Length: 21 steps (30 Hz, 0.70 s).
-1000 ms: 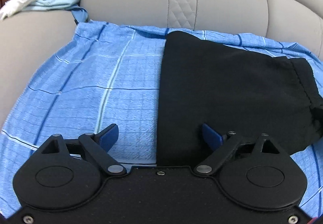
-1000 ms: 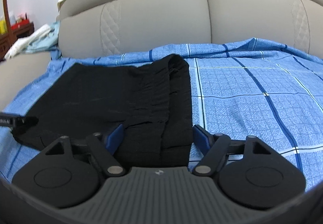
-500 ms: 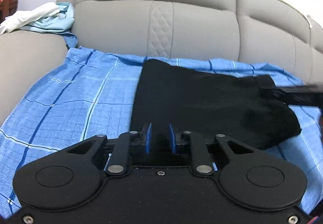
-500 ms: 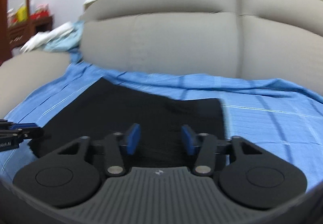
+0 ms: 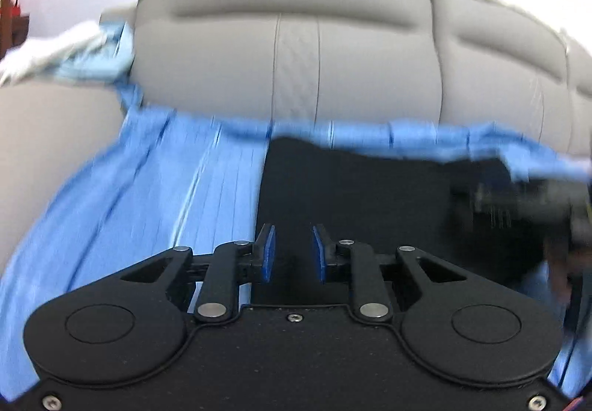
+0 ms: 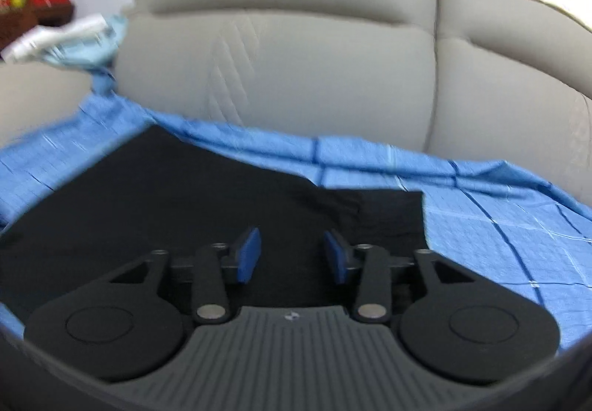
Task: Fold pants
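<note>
On the sofa (image 5: 351,70): grey padded back and arm fill the far half of both views
Sheet (image 5: 122,211): blue checked cloth covers the seat and bunches where seat meets back
Pants (image 6: 177,196): black, lying flat on the sheet as a broad, already doubled slab; their left edge runs straight up from the left gripper, their right end stops square in the right wrist view
Heap (image 6: 70,37): white and pale blue cloth piled on the sofa arm, well apart from the pants
Left gripper (image 5: 290,253): low over the near left edge of the pants, jaws parted by a narrow gap with only flat black cloth seen beyond them — nothing pinched that I can see
Right gripper (image 6: 290,255): over the near edge toward the pants' right end, jaws somewhat wider, also empty as far as shows; it appears as a dark blur at the right of the left wrist view
Step in hand: judged as a pause between folds — both claws empty above the cloth
Next move: probably each claw closes on the near edge, taking every layer, then both carry it together so the fold lands square
Risk: black on black hides the layers, so a claw may catch only the top one
Containers: none in view; a blurred shelf with small items at far left cannot be read
</note>
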Tool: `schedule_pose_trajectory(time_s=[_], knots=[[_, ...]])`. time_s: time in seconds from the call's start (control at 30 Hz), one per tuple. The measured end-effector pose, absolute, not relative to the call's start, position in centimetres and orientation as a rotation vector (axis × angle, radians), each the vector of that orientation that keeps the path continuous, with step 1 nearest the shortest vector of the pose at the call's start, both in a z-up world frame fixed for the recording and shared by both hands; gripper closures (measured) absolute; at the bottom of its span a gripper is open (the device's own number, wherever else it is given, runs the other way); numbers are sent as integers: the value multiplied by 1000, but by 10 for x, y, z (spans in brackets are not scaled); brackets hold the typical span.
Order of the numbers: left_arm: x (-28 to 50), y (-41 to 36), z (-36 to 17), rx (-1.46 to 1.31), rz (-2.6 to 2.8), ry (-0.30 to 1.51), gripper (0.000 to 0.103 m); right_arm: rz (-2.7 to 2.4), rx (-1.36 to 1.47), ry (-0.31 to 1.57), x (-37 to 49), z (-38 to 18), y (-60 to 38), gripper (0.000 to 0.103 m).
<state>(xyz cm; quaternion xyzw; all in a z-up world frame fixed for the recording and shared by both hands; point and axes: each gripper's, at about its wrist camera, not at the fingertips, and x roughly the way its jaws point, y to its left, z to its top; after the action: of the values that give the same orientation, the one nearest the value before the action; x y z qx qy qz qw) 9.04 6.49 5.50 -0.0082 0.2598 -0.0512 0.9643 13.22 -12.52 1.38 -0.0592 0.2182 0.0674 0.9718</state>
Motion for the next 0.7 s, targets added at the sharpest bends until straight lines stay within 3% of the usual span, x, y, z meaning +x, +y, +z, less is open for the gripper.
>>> schedule_pose_trajectory(time_s=[0.17,0.37,0.47,0.7], knots=[[175,48,65,-29,-129,512,82,139,-87,411,130,16,-126,33],[270,25,28,3,-53,618,81,69,-73,460,146,1,-135,33],[288,24,1,13,3,670,85,38,-136,458,147,-4,-127,34],[288,24,-1,14,17,665,82,33,-151,465,152,-5,-124,32]])
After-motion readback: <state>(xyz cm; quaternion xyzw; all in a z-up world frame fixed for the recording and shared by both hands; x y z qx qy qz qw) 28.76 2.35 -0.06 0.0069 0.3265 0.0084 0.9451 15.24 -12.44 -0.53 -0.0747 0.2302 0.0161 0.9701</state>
